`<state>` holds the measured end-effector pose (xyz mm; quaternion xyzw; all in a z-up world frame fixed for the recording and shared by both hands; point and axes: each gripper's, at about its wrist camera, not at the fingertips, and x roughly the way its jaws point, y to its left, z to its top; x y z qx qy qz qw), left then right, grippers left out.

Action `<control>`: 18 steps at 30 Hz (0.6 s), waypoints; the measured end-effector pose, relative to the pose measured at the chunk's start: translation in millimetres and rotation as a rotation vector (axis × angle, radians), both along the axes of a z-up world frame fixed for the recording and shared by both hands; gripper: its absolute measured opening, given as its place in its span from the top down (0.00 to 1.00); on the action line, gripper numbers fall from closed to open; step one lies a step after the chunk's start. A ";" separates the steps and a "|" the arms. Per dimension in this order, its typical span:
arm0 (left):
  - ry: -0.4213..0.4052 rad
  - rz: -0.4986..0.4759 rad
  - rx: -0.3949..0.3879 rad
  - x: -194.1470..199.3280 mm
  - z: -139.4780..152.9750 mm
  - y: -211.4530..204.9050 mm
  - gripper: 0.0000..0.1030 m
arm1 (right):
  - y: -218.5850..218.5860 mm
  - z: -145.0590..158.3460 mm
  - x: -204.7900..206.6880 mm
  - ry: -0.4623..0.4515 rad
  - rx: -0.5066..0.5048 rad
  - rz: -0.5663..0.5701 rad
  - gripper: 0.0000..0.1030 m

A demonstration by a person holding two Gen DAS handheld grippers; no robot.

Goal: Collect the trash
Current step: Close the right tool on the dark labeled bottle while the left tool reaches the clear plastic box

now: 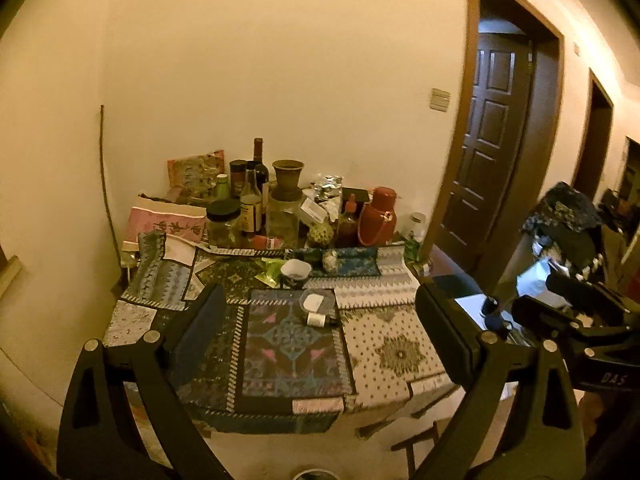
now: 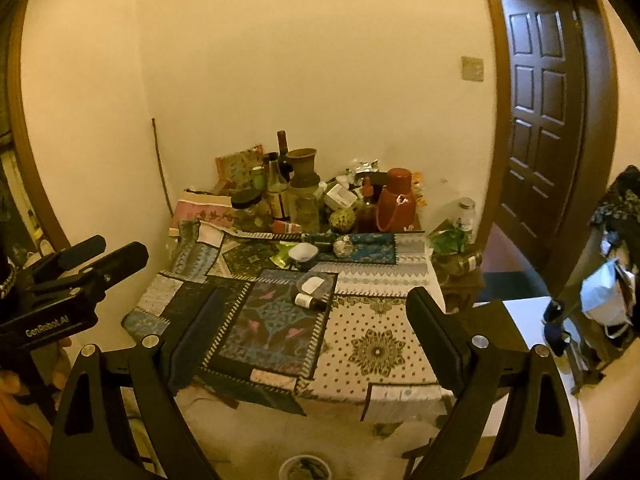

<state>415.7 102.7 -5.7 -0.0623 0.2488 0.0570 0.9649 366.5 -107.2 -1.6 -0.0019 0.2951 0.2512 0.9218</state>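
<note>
Against cream wall, table (image 1: pixel 400 354) under patchwork cloth; back edge crowded with bottles and jars. Red thermos (image 1: pixel 378 216) upright at back right, wine bottle (image 1: pixel 260 162) behind glass jars, contents unclear. Left tongs (image 1: pixel 320 320) wide open, empty, above near edge; right tongs (image 2: pixel 312 320) likewise open, empty. "GenRobot.AI" readable on left unit. Mid-table trash: white paper cup (image 1: pixel 296 270), green wrapper (image 1: pixel 272 270) beside it, small white-capped bottle (image 2: pixel 310 301) lying flat.
</note>
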 end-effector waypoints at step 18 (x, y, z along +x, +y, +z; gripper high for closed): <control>0.068 0.048 0.012 104.2 -25.6 48.4 0.07 | 61.1 -39.1 100.8 0.121 -0.033 0.037 0.12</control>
